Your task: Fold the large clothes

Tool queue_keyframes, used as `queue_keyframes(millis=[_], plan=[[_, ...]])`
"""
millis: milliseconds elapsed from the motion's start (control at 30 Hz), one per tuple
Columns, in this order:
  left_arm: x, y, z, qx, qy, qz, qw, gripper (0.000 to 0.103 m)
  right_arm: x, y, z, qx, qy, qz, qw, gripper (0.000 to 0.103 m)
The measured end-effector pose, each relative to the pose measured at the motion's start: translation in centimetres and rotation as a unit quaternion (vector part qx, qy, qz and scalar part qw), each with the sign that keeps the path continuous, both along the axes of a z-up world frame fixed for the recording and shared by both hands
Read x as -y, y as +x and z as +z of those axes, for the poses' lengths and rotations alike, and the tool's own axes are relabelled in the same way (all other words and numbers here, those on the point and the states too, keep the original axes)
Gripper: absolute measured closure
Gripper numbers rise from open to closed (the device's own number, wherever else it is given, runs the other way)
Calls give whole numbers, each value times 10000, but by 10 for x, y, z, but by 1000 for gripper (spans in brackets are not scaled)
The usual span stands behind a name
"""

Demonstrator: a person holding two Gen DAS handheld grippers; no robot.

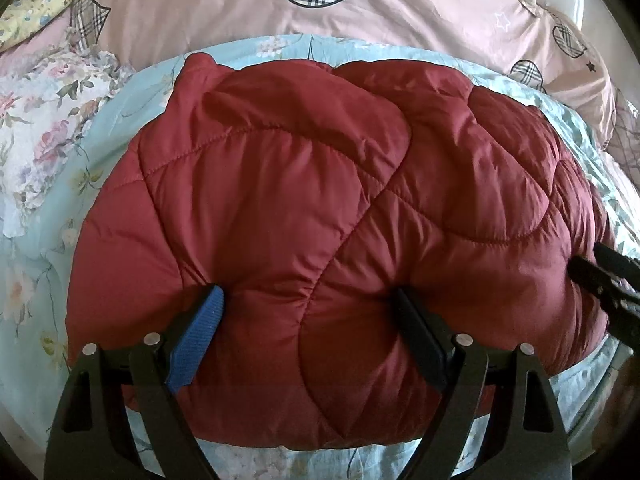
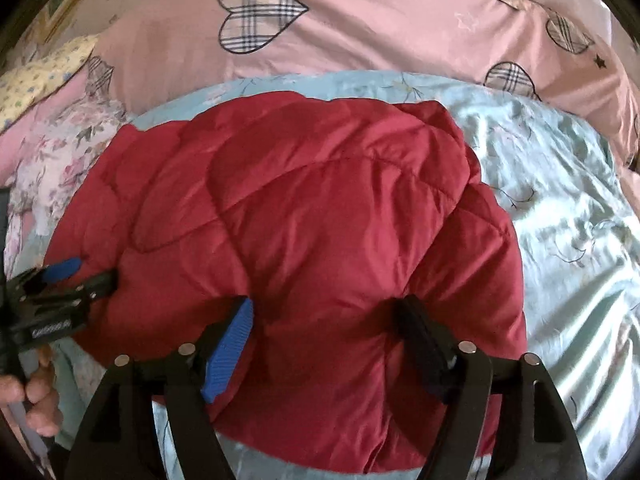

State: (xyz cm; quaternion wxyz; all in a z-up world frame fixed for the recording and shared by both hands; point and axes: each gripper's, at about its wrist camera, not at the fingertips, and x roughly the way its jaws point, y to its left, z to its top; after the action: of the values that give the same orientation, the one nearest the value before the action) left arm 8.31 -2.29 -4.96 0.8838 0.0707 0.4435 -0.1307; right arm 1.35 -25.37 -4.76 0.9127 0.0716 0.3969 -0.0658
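A dark red quilted jacket (image 1: 320, 220) lies folded into a thick bundle on a pale blue floral sheet (image 1: 36, 300) that covers the near part of the bed, with a sleeve or flap laid across its top towards the far left. Beyond it, on the far side, stretches a pink duvet (image 1: 200, 4) printed with plaid hearts, and at the far left sits a floral pillow (image 1: 44, 120) with a yellow flowered cloth (image 1: 36, 4) behind it. The left gripper (image 1: 308, 300) has its fingers spread wide and pressed down into the near edge of the jacket, the blue pad (image 1: 196, 340) on the left and the black finger on the right both denting the padding, with a broad swell of fabric bulging up between them. The right gripper (image 2: 324, 312) is placed the same way further right along the near edge, its fingers wide apart and sunk into the quilting, not pinching any fold. In the right wrist view the left gripper shows at the left edge, lying over the jacket's left part, with the person's hand (image 2: 28, 396) gripping its handle
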Motion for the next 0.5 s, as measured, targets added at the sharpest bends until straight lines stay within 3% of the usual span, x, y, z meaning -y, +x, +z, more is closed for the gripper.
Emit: queue_keyframes(millis=[500], plan=[[2, -2, 0, 67, 70, 105, 9999, 15, 10, 2, -8, 178, 196, -143, 9995, 22]])
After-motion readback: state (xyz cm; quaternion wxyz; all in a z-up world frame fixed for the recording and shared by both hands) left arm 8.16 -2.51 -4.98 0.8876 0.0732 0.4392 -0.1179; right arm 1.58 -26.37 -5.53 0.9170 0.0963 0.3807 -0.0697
